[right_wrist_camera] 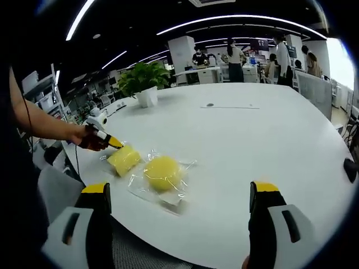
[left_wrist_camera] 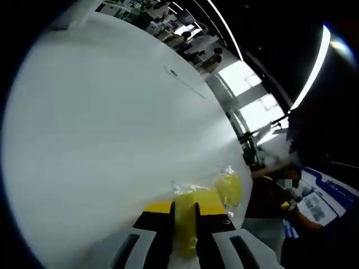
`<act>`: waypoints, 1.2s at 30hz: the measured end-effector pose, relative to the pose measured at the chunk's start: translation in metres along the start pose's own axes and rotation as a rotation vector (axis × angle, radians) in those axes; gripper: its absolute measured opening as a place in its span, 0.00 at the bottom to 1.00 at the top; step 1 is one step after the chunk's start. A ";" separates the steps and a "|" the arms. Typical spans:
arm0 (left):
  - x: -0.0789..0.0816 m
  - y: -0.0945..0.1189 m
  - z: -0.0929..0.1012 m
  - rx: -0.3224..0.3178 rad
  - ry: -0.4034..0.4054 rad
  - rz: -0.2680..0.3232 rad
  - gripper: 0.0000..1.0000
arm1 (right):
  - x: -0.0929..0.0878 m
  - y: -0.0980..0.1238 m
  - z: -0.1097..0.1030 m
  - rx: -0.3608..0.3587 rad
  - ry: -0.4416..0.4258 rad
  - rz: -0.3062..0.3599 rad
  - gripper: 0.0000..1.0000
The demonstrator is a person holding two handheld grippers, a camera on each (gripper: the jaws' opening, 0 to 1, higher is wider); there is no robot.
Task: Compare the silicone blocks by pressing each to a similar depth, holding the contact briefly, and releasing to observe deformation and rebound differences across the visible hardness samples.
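The square block (right_wrist_camera: 124,159) and the round block (right_wrist_camera: 162,172) lie side by side near the worktop's (right_wrist_camera: 247,140) near edge, each yellow and wrapped in a clear bag (right_wrist_camera: 168,196). Both look light and soft — silicone that should dent under a press and spring back — while the crinkled film looks slippery, so I would press straight down on the middle of each top face rather than at a rim. The square one lies flat with one corner turned toward the left gripper (right_wrist_camera: 106,140); its long axis cannot be told, and the round one has none. In the left gripper view the jaws stand close together, clamped on the block (left_wrist_camera: 185,216) by its edge. The right gripper (right_wrist_camera: 179,196) hangs short of the round block, jaws wide apart with nothing between them. A potted plant (right_wrist_camera: 143,84) stands well beyond.
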State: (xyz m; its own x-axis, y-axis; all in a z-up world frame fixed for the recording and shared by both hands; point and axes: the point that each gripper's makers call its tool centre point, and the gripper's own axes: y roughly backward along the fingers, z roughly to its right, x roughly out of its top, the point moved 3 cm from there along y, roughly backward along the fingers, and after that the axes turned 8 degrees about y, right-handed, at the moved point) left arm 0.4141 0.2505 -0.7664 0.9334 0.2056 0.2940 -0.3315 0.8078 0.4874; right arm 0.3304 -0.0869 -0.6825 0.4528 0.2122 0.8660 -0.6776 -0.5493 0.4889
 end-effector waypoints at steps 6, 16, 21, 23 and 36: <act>0.002 0.003 -0.003 -0.005 0.064 0.004 0.01 | -0.002 -0.003 0.002 0.001 -0.001 -0.011 0.96; 0.001 0.002 -0.005 0.008 0.066 0.033 0.00 | -0.004 -0.004 0.001 0.005 0.004 -0.020 0.96; -0.002 -0.003 0.001 -0.003 0.065 0.041 0.00 | -0.005 -0.004 -0.002 0.013 -0.013 -0.018 0.96; -0.004 -0.003 0.006 -0.024 0.098 0.027 0.00 | -0.005 -0.004 -0.002 0.009 0.001 -0.023 0.96; 0.010 0.017 0.062 -0.113 -0.003 0.178 0.00 | -0.003 -0.006 -0.007 0.017 -0.007 -0.012 0.96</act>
State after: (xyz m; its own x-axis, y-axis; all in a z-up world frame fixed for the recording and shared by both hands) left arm 0.4090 0.2319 -0.7038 0.8612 0.3487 0.3698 -0.4731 0.8159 0.3325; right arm 0.3296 -0.0786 -0.6874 0.4651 0.2130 0.8592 -0.6620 -0.5608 0.4973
